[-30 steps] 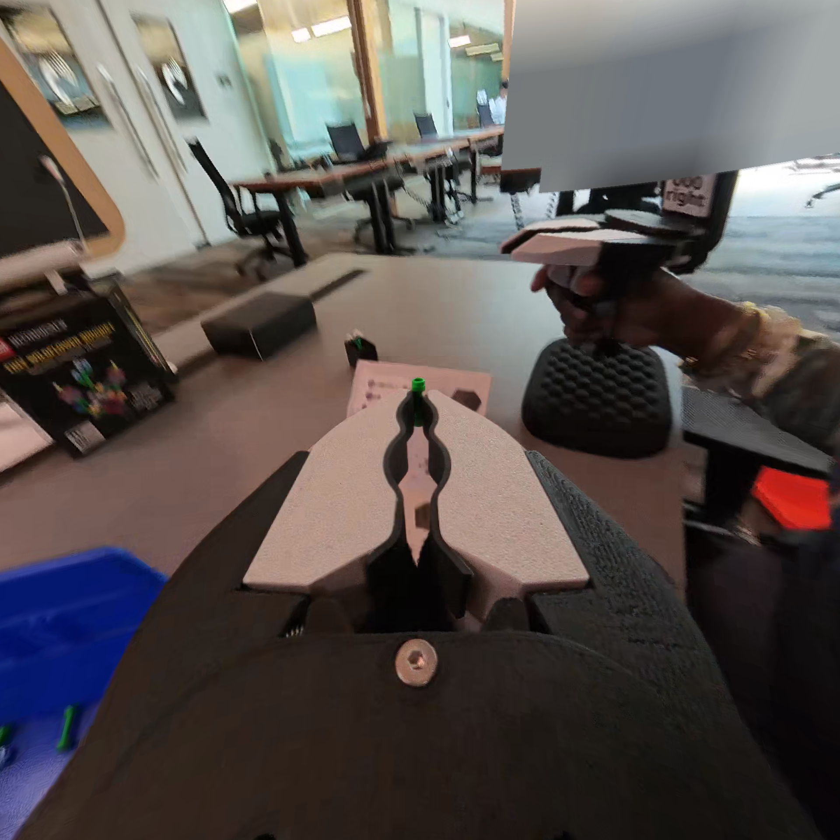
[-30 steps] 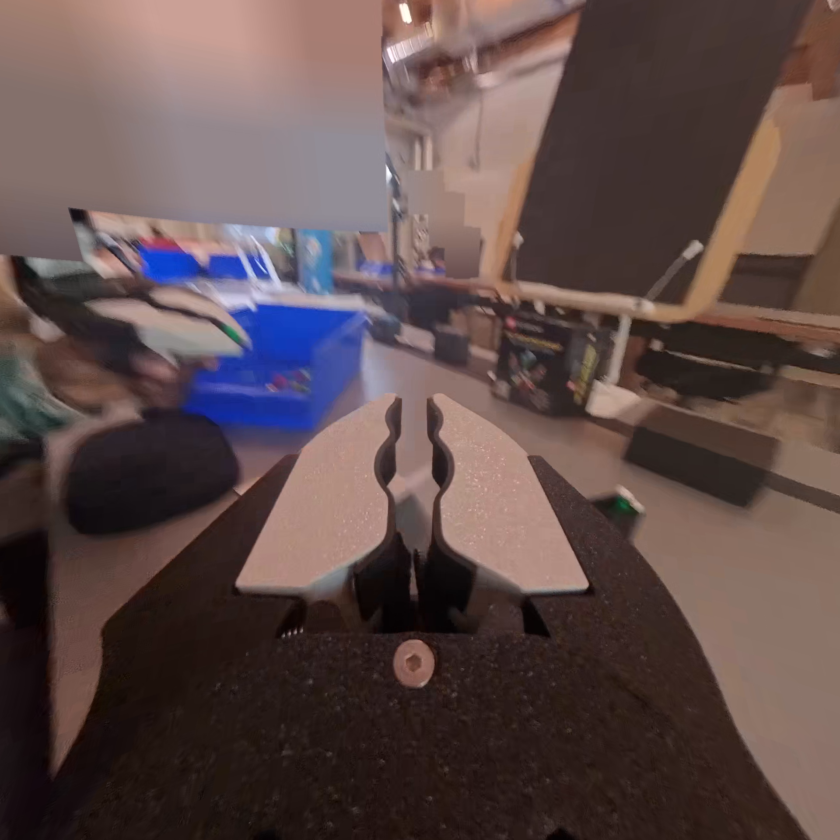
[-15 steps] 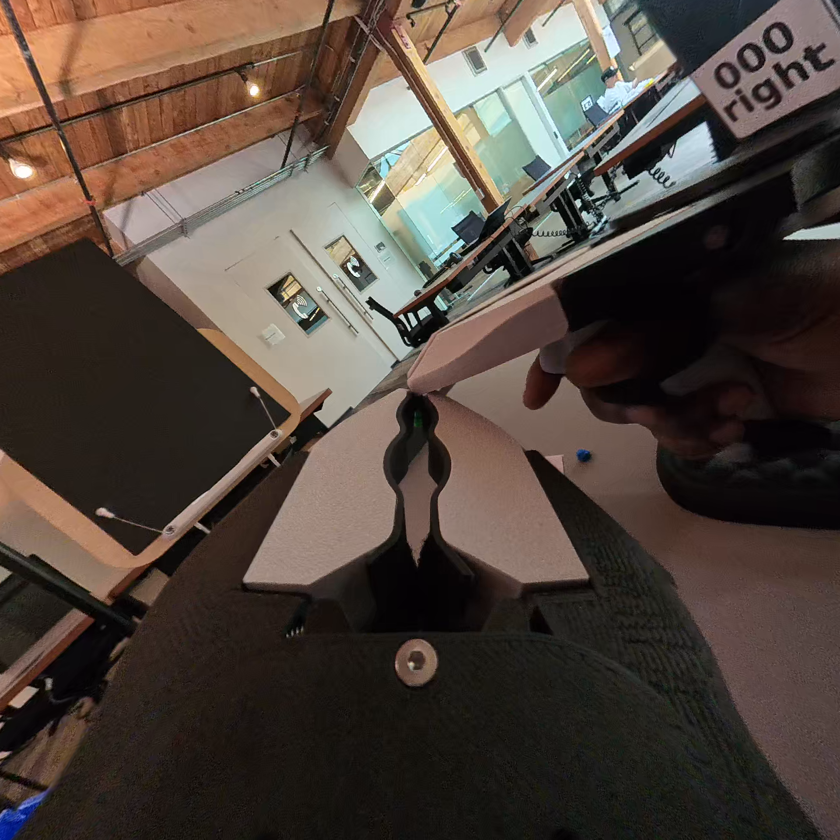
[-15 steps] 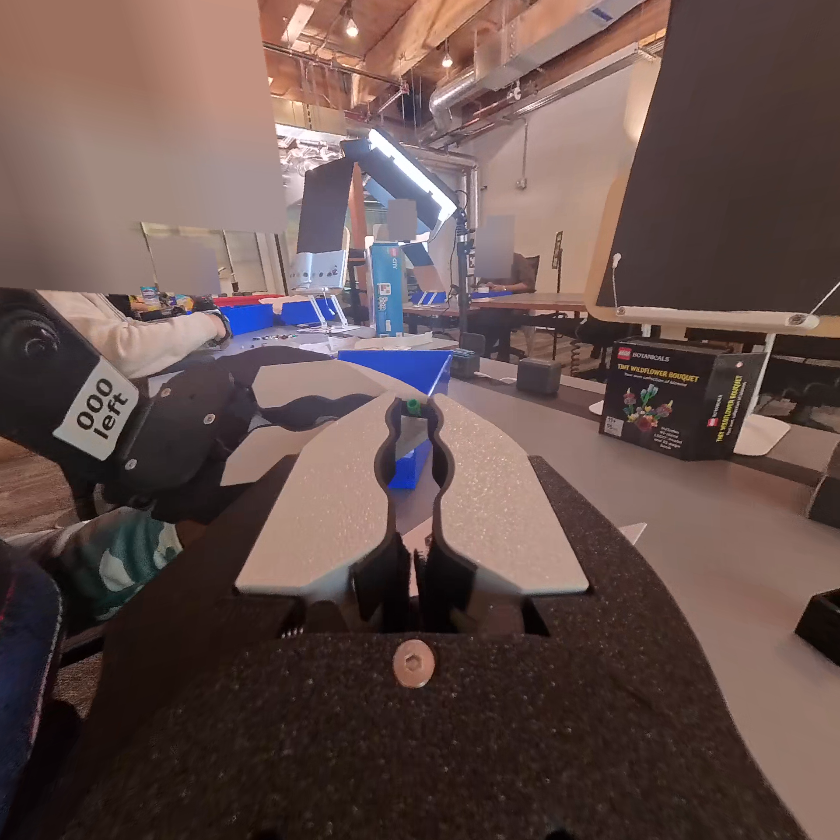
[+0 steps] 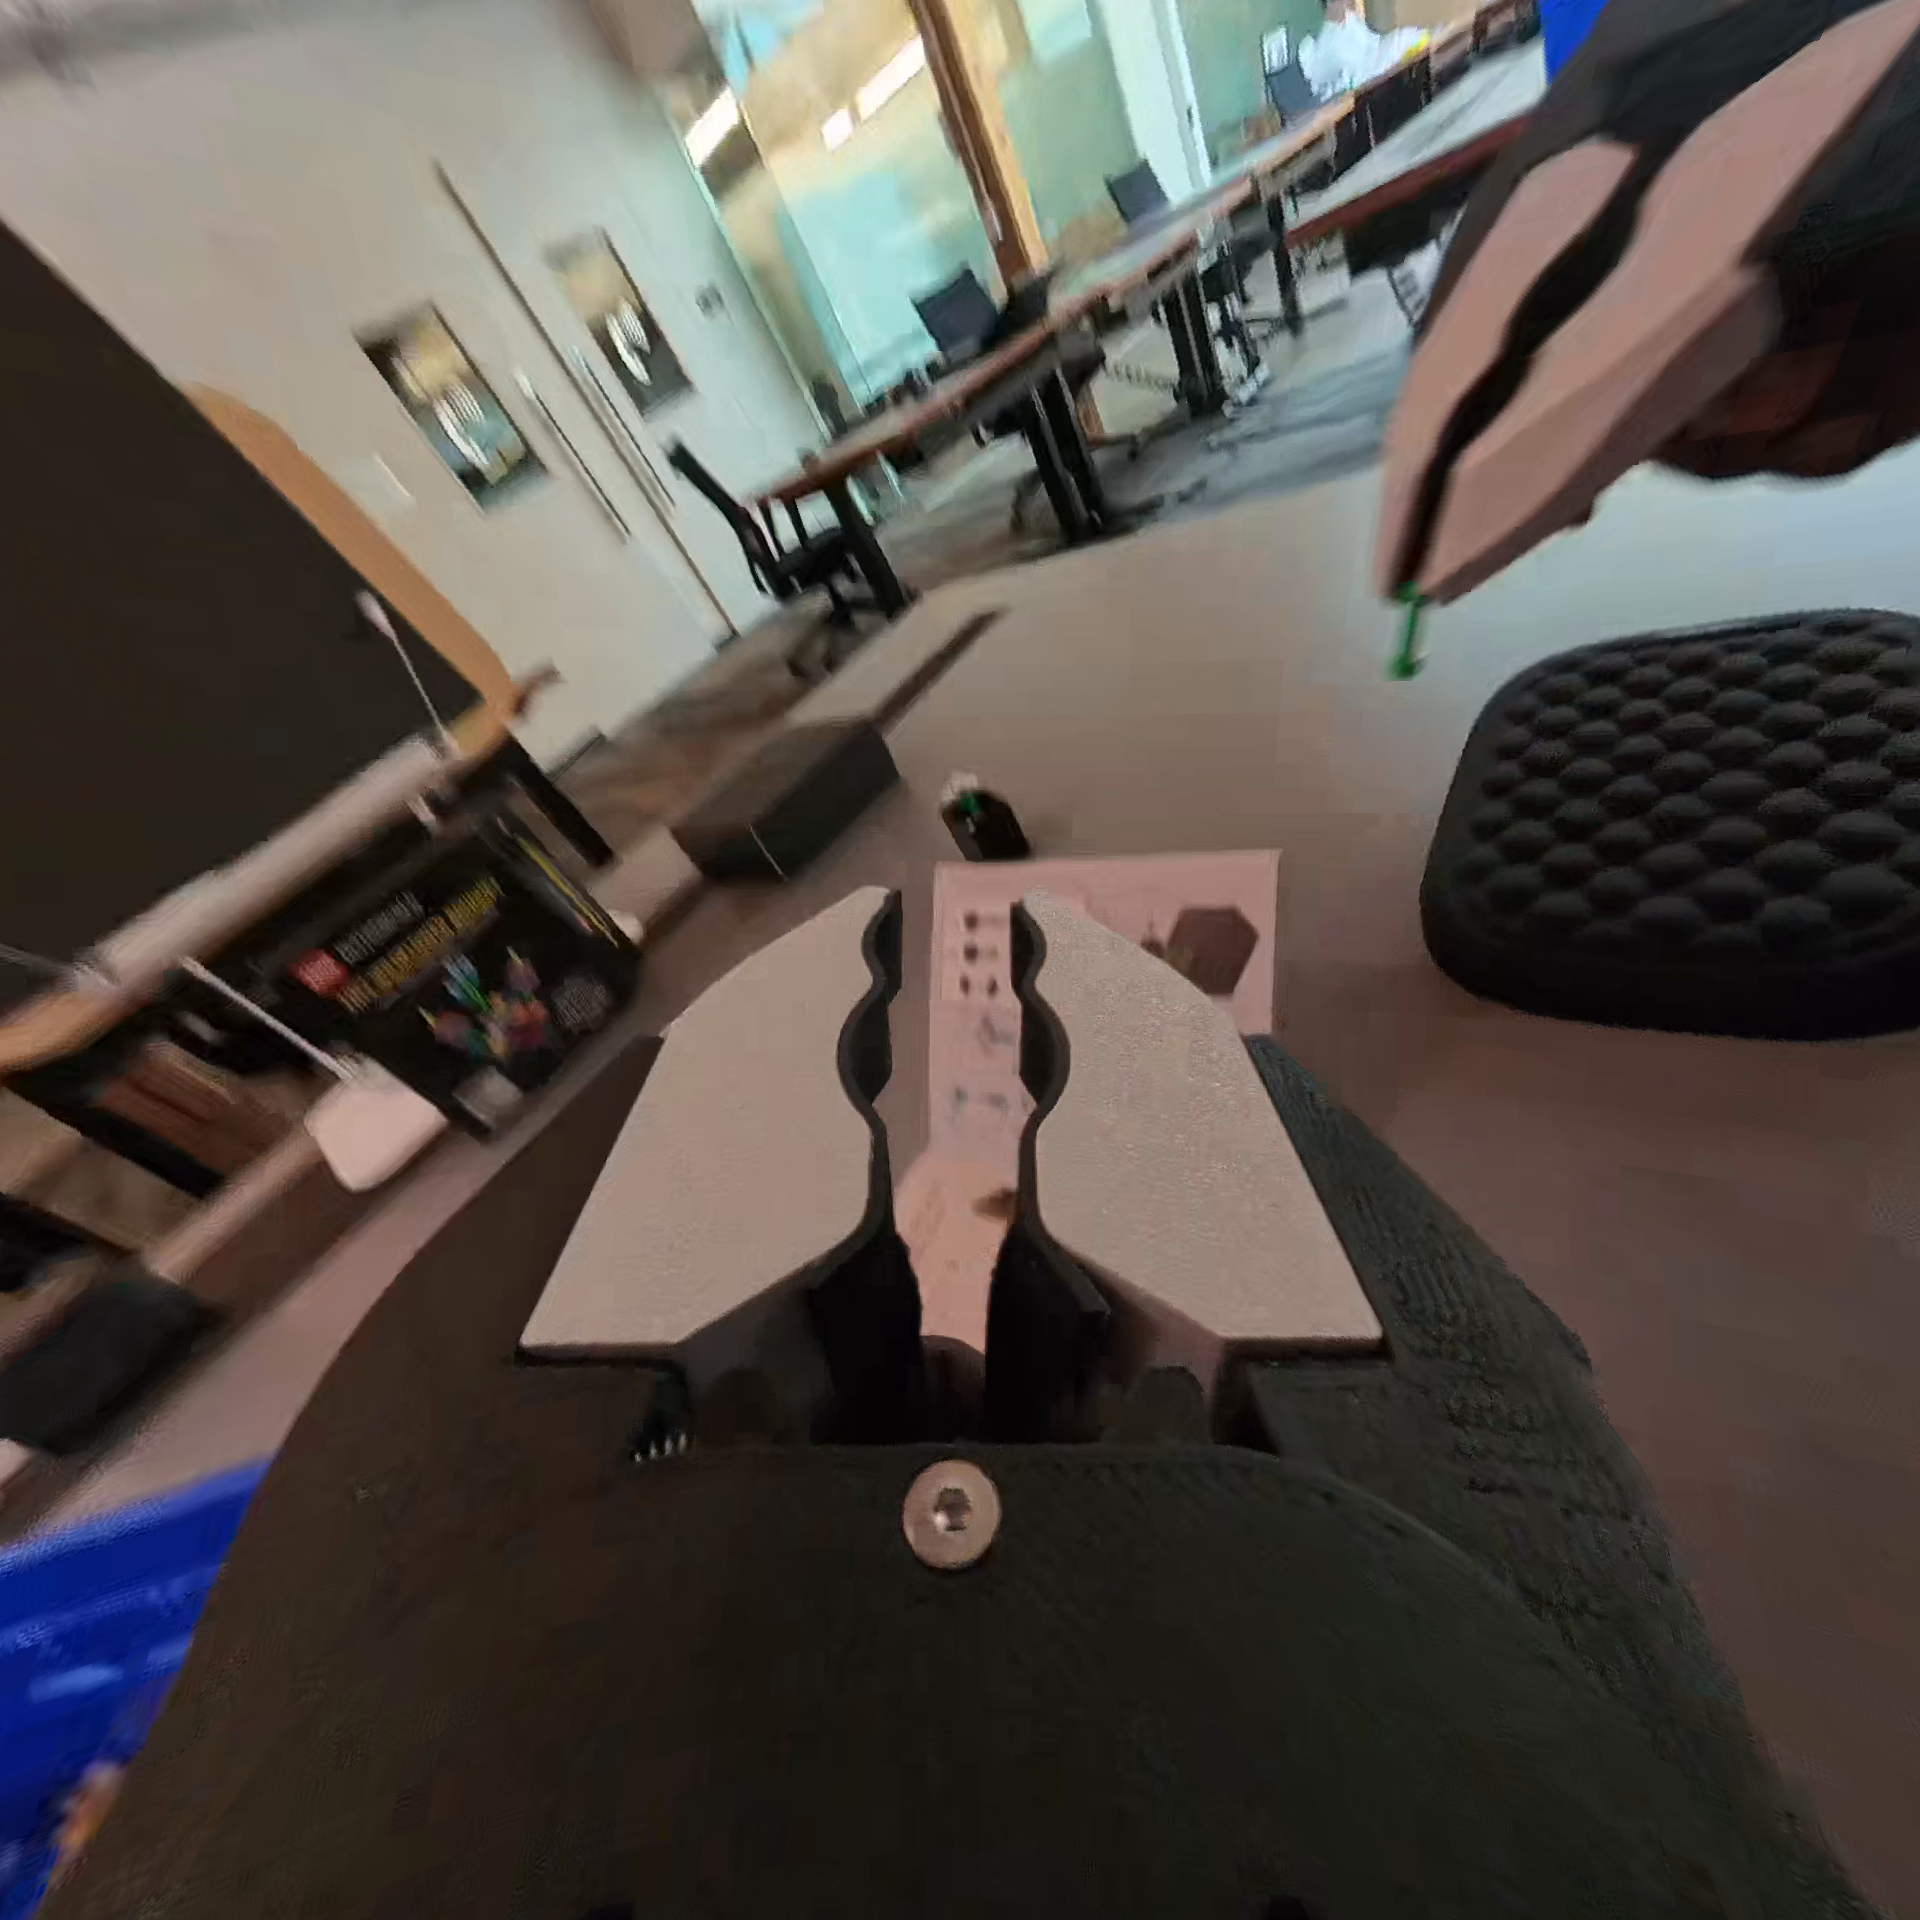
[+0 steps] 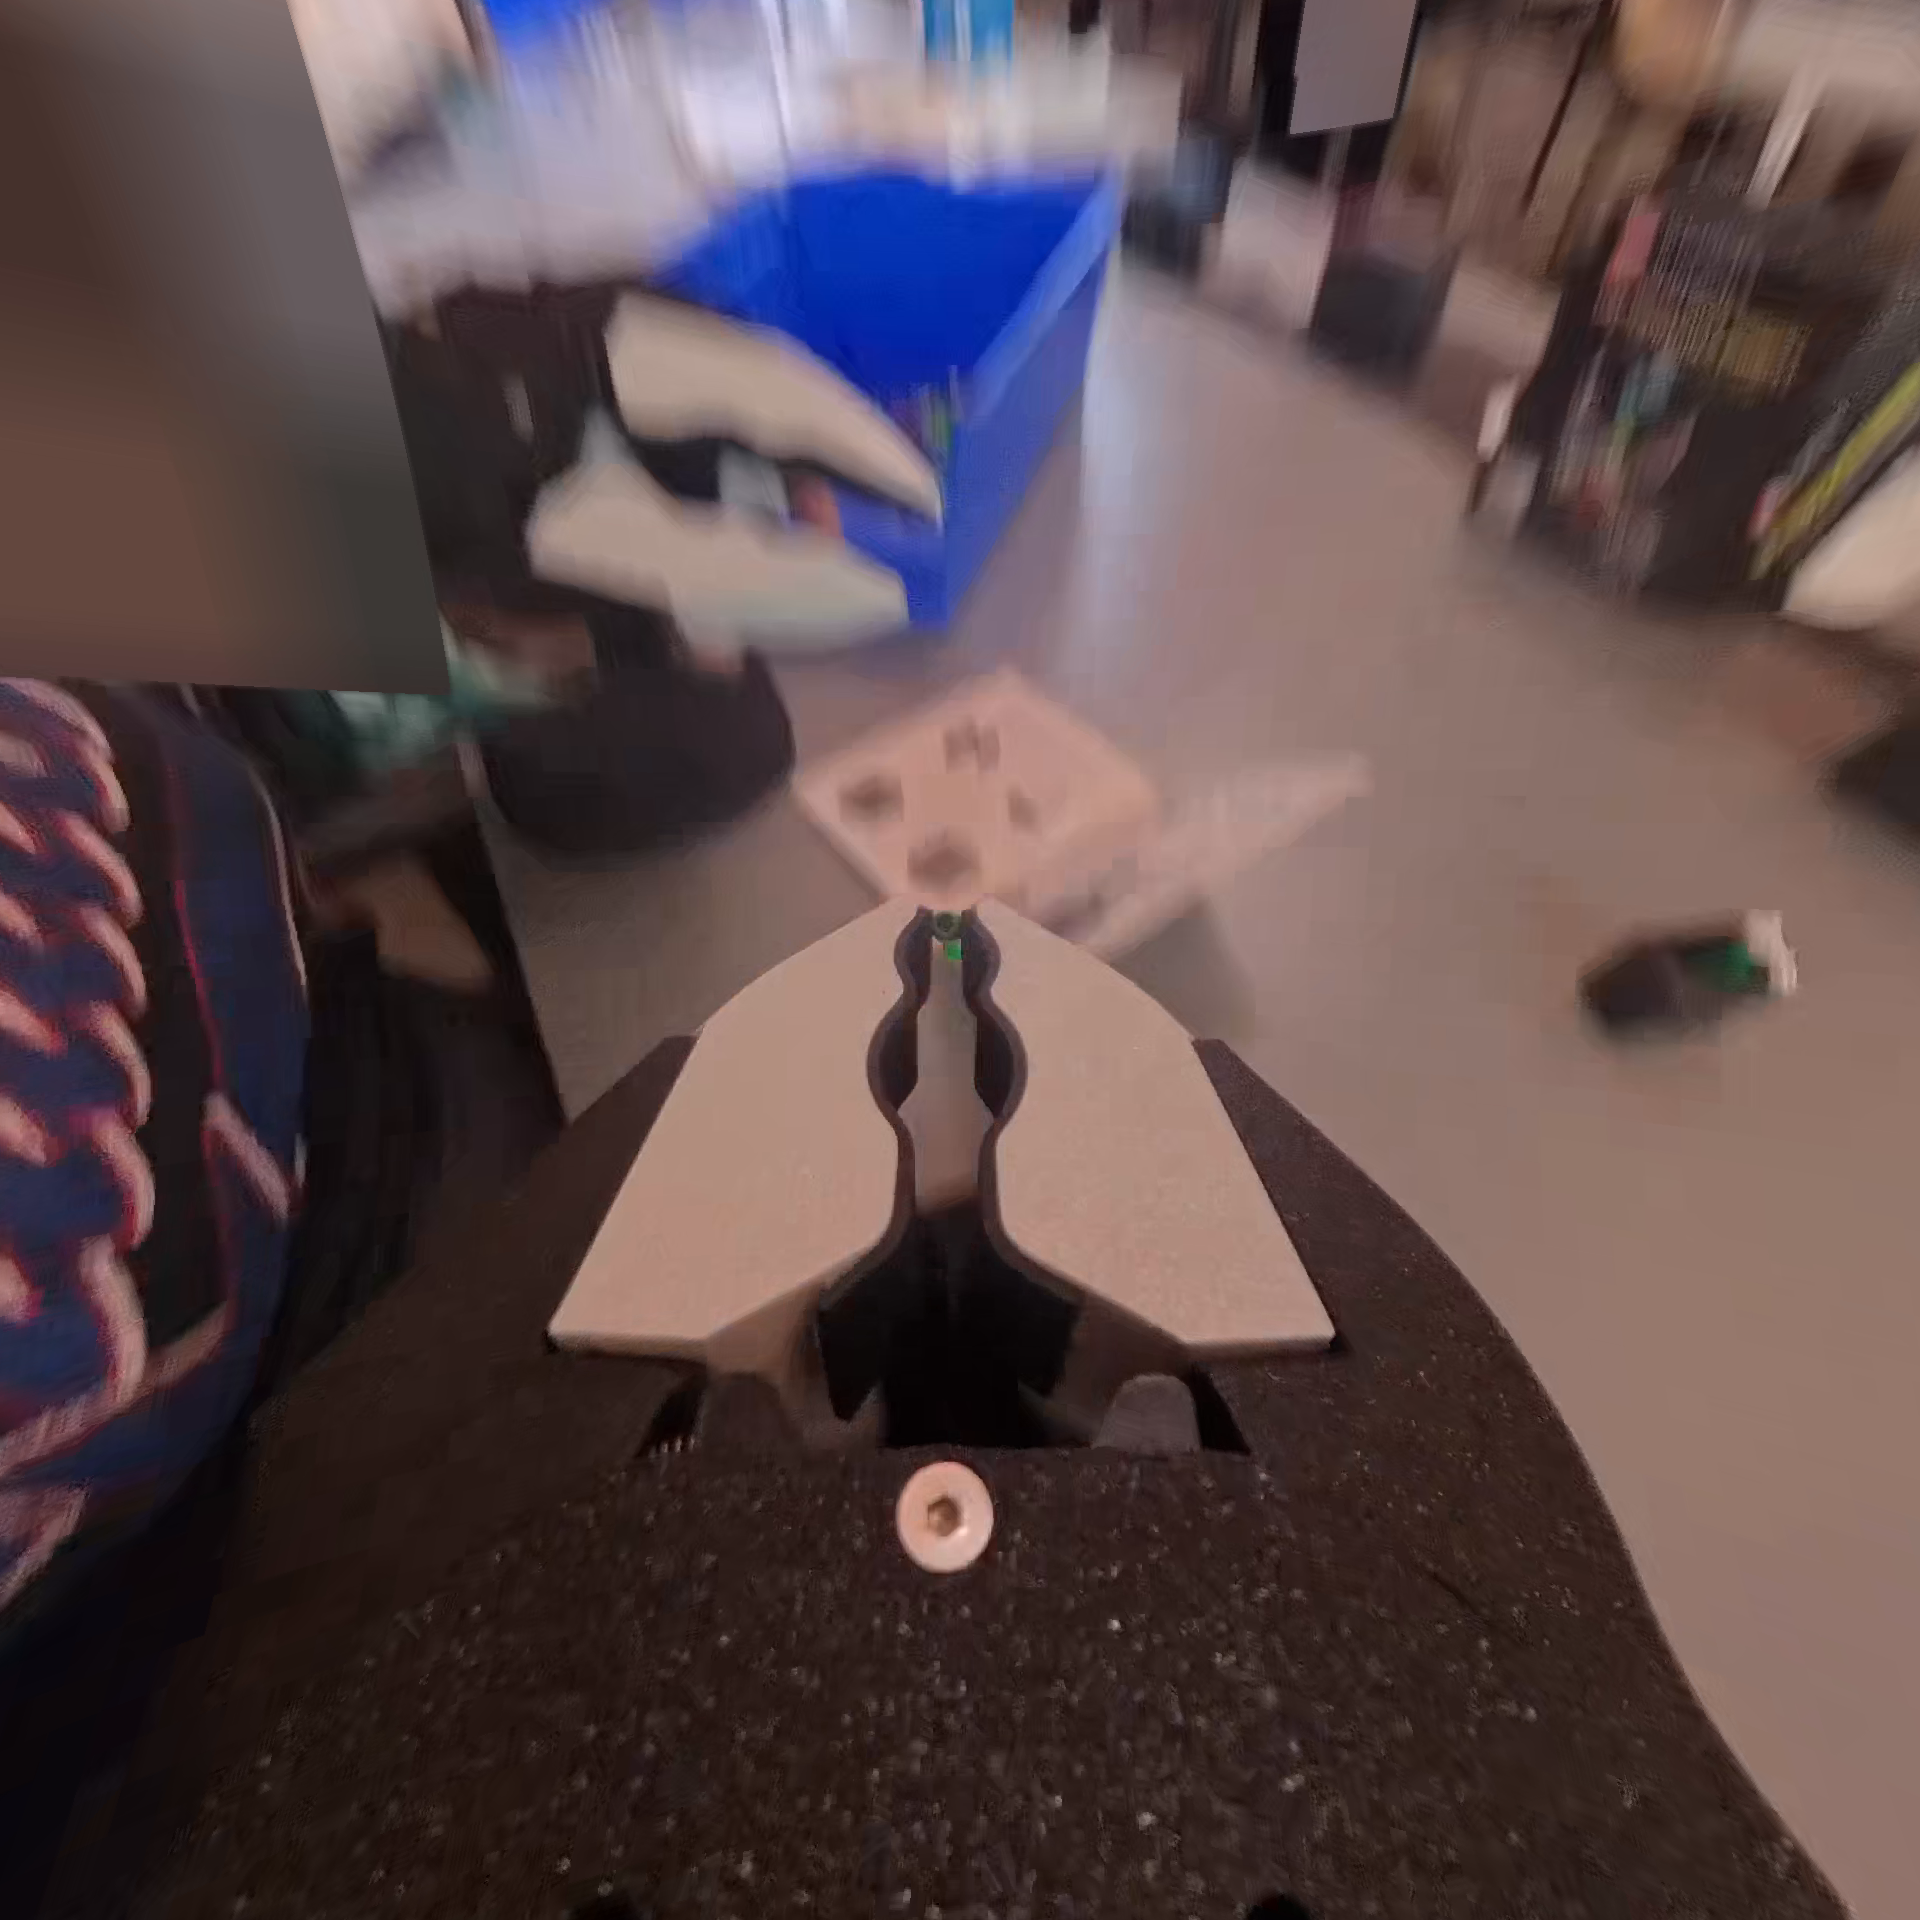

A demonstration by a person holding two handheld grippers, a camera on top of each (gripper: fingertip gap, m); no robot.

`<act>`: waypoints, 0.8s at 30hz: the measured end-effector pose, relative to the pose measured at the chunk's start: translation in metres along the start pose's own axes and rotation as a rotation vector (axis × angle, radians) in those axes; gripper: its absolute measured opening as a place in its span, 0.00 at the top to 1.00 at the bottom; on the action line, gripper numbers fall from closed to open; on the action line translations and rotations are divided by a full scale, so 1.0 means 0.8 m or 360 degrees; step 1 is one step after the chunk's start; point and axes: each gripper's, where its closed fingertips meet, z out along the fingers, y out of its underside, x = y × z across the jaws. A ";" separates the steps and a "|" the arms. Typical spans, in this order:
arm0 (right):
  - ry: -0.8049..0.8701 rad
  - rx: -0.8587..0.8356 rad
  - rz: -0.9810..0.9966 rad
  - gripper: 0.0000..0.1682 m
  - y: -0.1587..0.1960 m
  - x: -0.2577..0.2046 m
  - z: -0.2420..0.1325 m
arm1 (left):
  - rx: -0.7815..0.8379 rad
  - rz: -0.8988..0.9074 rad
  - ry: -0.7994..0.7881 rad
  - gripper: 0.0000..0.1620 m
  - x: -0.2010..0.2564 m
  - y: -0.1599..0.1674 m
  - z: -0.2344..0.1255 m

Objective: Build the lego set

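Observation:
My right gripper (image 6: pixel 948 920) is shut on a thin green lego stem (image 6: pixel 948 935) at its tips. In the left wrist view the right gripper (image 5: pixel 1408 582) hangs at the upper right, with the green stem (image 5: pixel 1405 634) pointing down from its tips above the table. My left gripper (image 5: pixel 951 914) is open and empty over the instruction sheet (image 5: pixel 1101 935). It also shows in the blurred right wrist view (image 6: pixel 914 551), open. A small black lego piece with green on it (image 5: pixel 982 821) sits on the table beyond the sheet and shows again in the right wrist view (image 6: pixel 1683 977).
A black honeycomb pad (image 5: pixel 1683 821) lies at the right. A blue bin (image 5: pixel 94 1621) is at the near left, with the black lego box (image 5: pixel 457 987) and a black block (image 5: pixel 790 779) farther back. The bin (image 6: pixel 935 312) and sheet (image 6: pixel 977 800) also show from the right wrist.
The green stem has passed from my left gripper to my right one. The left gripper has opened and drawn back. The right gripper has shut on the stem and lifted away.

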 end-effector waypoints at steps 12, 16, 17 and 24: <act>-0.0016 -0.1346 0.0336 0.96 0.166 0.024 -0.040 | -0.0413 -0.0525 0.0329 0.86 -0.005 0.086 -0.016; 0.0030 -0.1369 0.0355 0.97 0.173 0.032 -0.029 | -0.0429 -0.0537 0.0334 0.86 -0.004 0.092 -0.019; 0.0030 -0.1367 0.0357 0.97 0.175 0.032 -0.028 | -0.0427 -0.0546 0.0339 0.86 -0.003 0.093 -0.020; 0.0068 -0.1223 0.0261 0.85 0.160 0.036 -0.041 | -0.0411 -0.0535 0.0317 0.86 -0.006 0.096 -0.023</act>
